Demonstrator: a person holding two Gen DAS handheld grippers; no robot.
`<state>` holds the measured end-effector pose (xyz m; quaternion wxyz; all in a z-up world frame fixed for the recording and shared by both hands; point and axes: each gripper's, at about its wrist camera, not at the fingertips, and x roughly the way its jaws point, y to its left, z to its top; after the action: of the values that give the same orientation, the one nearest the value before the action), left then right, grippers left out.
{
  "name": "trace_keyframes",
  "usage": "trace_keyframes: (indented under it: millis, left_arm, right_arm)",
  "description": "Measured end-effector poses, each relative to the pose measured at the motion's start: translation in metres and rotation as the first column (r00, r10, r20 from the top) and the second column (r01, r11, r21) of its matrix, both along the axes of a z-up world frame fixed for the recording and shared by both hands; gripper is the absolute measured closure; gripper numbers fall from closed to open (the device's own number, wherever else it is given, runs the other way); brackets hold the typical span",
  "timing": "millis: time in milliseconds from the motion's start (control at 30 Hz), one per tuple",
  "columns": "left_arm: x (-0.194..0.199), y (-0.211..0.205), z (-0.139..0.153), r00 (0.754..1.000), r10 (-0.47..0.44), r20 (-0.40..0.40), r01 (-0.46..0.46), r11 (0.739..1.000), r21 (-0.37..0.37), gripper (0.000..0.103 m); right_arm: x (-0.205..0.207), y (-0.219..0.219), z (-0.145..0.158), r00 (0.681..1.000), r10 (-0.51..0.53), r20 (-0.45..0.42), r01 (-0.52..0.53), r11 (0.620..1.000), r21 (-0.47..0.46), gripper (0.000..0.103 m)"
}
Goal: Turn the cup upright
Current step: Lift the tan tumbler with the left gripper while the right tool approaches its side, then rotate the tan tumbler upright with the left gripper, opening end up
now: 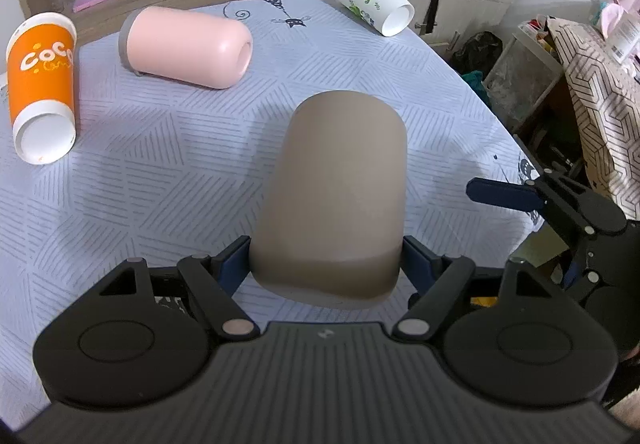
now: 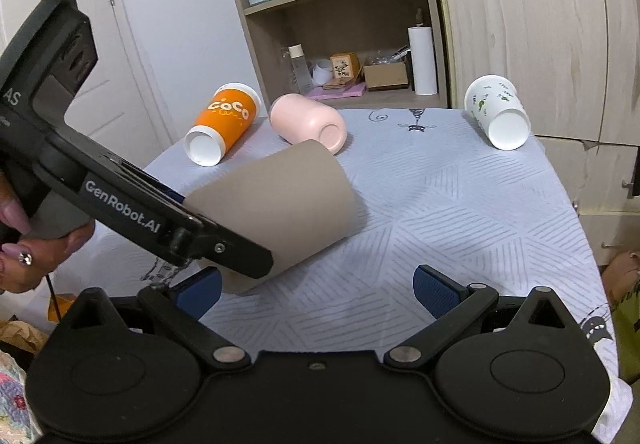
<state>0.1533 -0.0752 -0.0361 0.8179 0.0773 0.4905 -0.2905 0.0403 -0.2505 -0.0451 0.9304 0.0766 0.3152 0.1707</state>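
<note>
A taupe cup (image 1: 336,188) is held tilted above the table, its closed base pointing away from the left wrist camera. My left gripper (image 1: 326,264) is shut on it near its rim end. In the right wrist view the taupe cup (image 2: 288,212) slants up to the right, with the left gripper body (image 2: 132,204) clamped on its lower left. My right gripper (image 2: 318,288) is open and empty, just below and right of the cup. It also shows at the right edge of the left wrist view (image 1: 504,194).
An orange "coco" paper cup (image 1: 42,84), a pink cup with grey lid (image 1: 188,44) and a white leaf-print paper cup (image 1: 374,0) lie on their sides on the patterned blue tablecloth (image 1: 160,172). Shelves with bottles stand behind. Clutter sits off the table's right edge.
</note>
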Motion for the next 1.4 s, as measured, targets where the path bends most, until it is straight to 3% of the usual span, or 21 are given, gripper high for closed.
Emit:
trace_keyframes:
  millis: [167,233,300,400,533,700,867,1400]
  left_arm:
    - [0.006,0.011,0.018,0.995,-0.064,0.075,0.071,0.994,-0.086,0.02]
    - [0.017,0.019,0.023,0.995,-0.045,0.088,0.057,0.989,-0.137,0.02]
    - [0.03,0.025,0.024,0.998,-0.04,0.045,0.047,0.982,-0.184,0.02]
    - [0.051,0.032,0.018,0.994,-0.046,-0.095,0.019,0.963,-0.268,0.021]
    - [0.061,0.034,0.011,0.993,-0.058,-0.099,0.028,0.961,-0.273,0.022]
    - [0.078,0.041,-0.004,0.979,-0.086,-0.185,0.018,0.94,-0.34,0.024]
    - [0.086,0.047,-0.012,0.955,-0.122,-0.269,0.003,0.915,-0.404,0.038]
    - [0.085,0.043,-0.013,0.953,-0.099,-0.287,-0.021,0.921,-0.389,0.036]
  right_arm:
    - [0.005,0.0,0.0,0.999,0.024,-0.032,-0.022,0.997,0.072,0.0]
    - [0.01,0.0,-0.001,0.998,0.034,-0.06,-0.027,0.993,0.113,0.0]
    - [0.017,0.001,-0.001,0.995,0.044,-0.09,-0.03,0.988,0.152,0.0]
    - [0.031,0.005,0.0,0.988,0.074,-0.136,-0.043,0.976,0.214,0.0]
    - [0.053,0.011,-0.001,0.969,0.107,-0.223,-0.044,0.961,0.274,0.0]
    - [0.073,0.011,-0.01,0.942,0.119,-0.315,0.004,0.931,0.365,0.0]
    - [0.083,0.013,-0.01,0.933,0.111,-0.342,0.035,0.918,0.395,0.0]
    - [0.086,0.005,-0.012,0.933,0.088,-0.348,0.076,0.899,0.431,0.002]
